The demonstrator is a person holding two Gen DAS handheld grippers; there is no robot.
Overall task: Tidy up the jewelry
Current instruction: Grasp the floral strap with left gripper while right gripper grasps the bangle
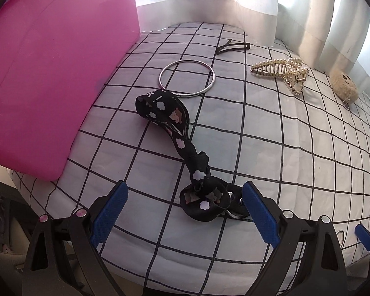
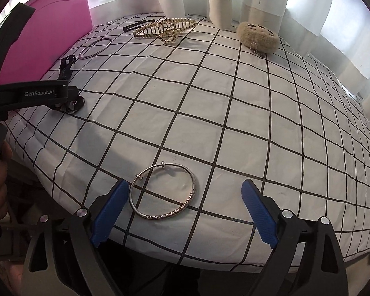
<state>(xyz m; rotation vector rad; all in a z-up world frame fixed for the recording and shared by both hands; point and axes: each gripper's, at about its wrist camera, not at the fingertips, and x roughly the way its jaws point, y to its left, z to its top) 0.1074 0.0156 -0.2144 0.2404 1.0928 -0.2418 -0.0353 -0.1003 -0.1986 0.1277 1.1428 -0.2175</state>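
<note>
Left gripper stood wide, nothing grasped; the near loop of a black printed fabric strap lay between its blue pads, apart from both. Right gripper likewise spread and empty, an engraved silver bangle flat on the white black-grid cloth between the fingers, nearer the left pad. A plain thin silver ring bangle lay beside the pink plastic box; a gold pearl claw clip sat well apart.

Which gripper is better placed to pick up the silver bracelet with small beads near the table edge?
Right. The silver bracelet lies between the open right gripper fingers; the left gripper is over the black strap.
</note>
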